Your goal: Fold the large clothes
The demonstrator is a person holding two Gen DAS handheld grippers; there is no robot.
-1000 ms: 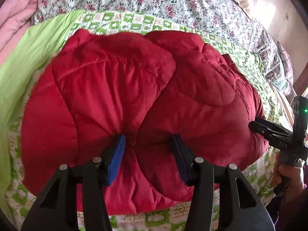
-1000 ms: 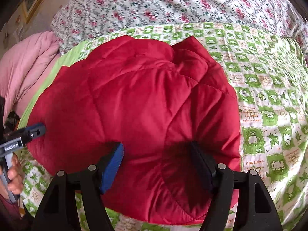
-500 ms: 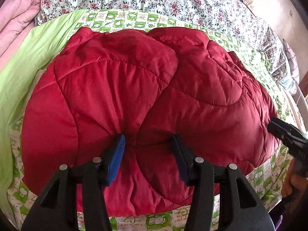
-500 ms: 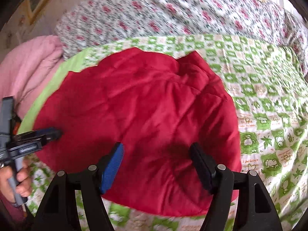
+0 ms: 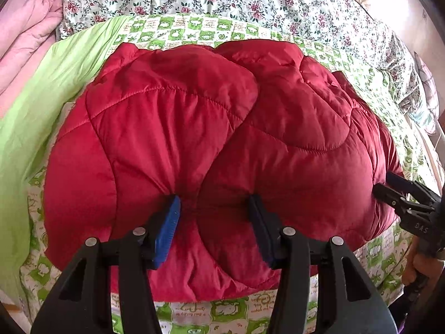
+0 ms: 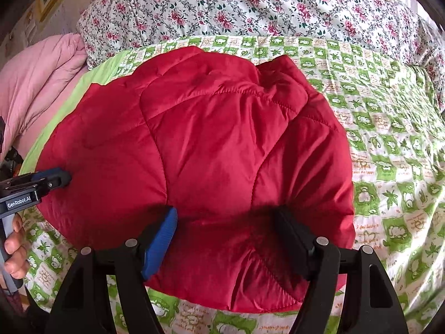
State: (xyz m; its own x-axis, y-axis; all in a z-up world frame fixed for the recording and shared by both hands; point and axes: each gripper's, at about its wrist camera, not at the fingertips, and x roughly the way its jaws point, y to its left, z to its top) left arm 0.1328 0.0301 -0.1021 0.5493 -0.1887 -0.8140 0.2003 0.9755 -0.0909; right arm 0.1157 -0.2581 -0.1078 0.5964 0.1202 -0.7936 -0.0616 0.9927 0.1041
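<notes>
A red quilted puffer jacket (image 5: pixel 217 139) lies folded in a thick bundle on the green patterned bedspread (image 5: pixel 180 27); it also shows in the right wrist view (image 6: pixel 211 144). My left gripper (image 5: pixel 214 208) presses into the jacket's near edge with its jaws apart, puffy fabric bulging between them. My right gripper (image 6: pixel 225 217) does the same at the jacket's right part, jaws apart. Each gripper shows in the other's view: the right one at the jacket's right edge (image 5: pixel 395 192), the left one at its left edge (image 6: pixel 55 179).
A floral quilt (image 6: pixel 250 8) lies behind the bedspread. A pink duvet (image 6: pixel 36 83) is bunched at the left. A plain lime green sheet (image 5: pixel 41 97) borders the jacket's left. The bed's near edge runs under my grippers.
Both grippers have drawn back slightly then pushed in again against the jacket's near edge. The jacket bundle has stayed in place and the jaws have stayed apart.
</notes>
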